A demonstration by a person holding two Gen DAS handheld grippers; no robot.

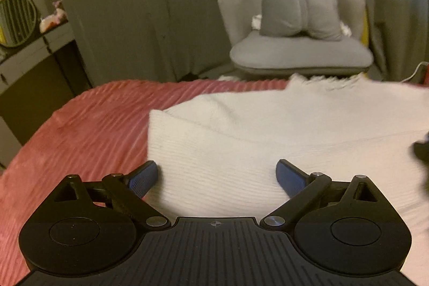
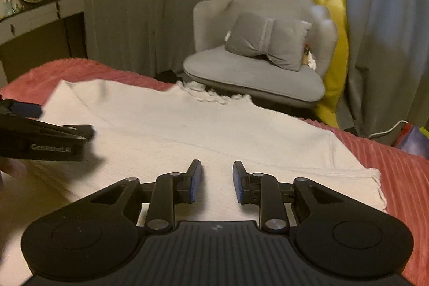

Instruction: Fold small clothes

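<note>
A white ribbed knit garment (image 1: pixel 241 130) lies spread flat on the pink ribbed bedspread (image 1: pixel 80 130), probably smoothed out so its edges can be picked up for a fold. The left hand-held gripper (image 1: pixel 216 174) hovers low over the garment's near left part with its blue-padded fingers spread wide and nothing between them, seemingly ready to take that edge. The right hand-held gripper (image 2: pixel 217 180) sits over the near right part, fingers parted more narrowly and likewise empty. Whether either pad touches the cloth is hard to judge from these angles.

Only the right view shows the garment's right hem and its fringed far edge in full, plus the left tool from the side. The left view alone shows the garment's left border against the bedspread.
</note>
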